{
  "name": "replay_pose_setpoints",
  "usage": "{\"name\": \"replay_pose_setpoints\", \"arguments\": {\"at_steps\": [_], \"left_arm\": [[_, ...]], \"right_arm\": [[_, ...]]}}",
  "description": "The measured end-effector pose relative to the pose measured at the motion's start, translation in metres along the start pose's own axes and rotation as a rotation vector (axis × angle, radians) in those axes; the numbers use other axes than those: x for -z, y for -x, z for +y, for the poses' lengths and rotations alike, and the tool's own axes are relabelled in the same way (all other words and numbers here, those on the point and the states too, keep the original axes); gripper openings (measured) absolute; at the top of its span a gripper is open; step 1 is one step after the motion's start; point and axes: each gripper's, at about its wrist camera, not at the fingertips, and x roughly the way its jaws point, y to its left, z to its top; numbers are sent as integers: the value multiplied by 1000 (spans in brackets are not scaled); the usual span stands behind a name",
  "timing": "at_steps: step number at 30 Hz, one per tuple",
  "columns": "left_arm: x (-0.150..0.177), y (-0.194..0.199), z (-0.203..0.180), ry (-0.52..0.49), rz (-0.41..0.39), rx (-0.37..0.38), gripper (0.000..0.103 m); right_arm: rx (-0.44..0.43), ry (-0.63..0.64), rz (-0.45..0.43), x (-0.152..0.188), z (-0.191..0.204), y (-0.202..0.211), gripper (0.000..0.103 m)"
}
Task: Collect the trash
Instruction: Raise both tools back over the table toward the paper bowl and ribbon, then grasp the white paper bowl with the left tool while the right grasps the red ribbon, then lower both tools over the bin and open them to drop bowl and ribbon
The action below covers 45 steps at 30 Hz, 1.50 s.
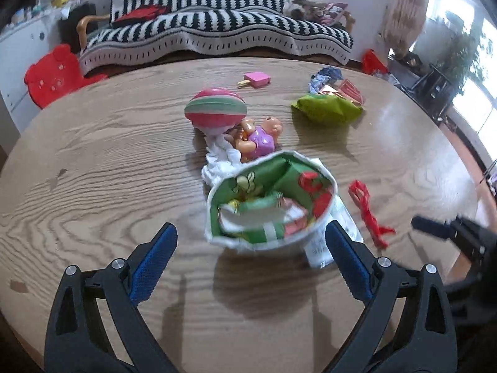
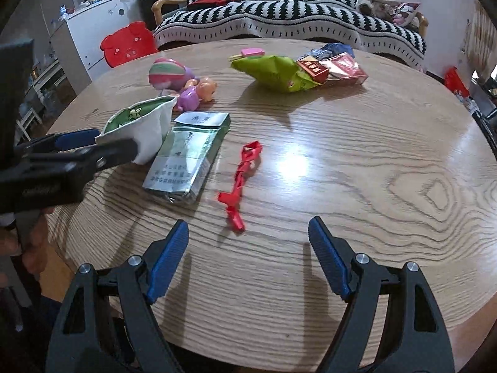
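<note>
A white cloth pouch (image 1: 312, 233) with a green lining stands open on the round wooden table (image 1: 108, 171), stuffed with green and red wrappers. My left gripper (image 1: 251, 231) is open, and its blue pads flank the pouch's near edge without pressing it. A green cigarette pack (image 2: 189, 155) lies against the pouch (image 2: 146, 136). A red ribbon-like strip (image 2: 242, 183) lies right of the pack, its near end just ahead of my open right gripper (image 2: 248, 225), which holds nothing. From the right wrist, the left gripper (image 2: 116, 141) sits at the pouch's side.
Farther back lie a green snack bag (image 2: 276, 73), red cigarette packs (image 2: 338, 70), a crumpled blue wrapper (image 1: 326, 76), a pink ice-pop toy (image 1: 256, 79), a doll with a striped ball (image 1: 217, 108) and a white tissue (image 1: 220, 161). A striped sofa and a red stool (image 2: 127, 43) stand beyond.
</note>
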Motion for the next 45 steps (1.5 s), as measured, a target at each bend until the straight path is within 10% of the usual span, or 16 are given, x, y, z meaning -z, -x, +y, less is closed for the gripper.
{"name": "replay_pose_setpoints", "arguments": {"at_steps": [6, 9, 15, 29, 45], "left_arm": [[-7, -15, -1, -35, -3, -49, 93], [-7, -13, 3, -33, 0, -41, 75], [-1, -3, 5, -40, -3, -64, 65], [70, 64, -8, -56, 5, -68, 65], [210, 100, -26, -40, 145, 1, 65]], "right_arm": [[44, -1, 22, -10, 2, -17, 76], [76, 29, 9, -15, 6, -20, 67], [36, 46, 6, -20, 8, -18, 10], [-43, 32, -42, 4, 4, 33, 9], [-195, 142, 69, 133, 50, 92, 9]]}}
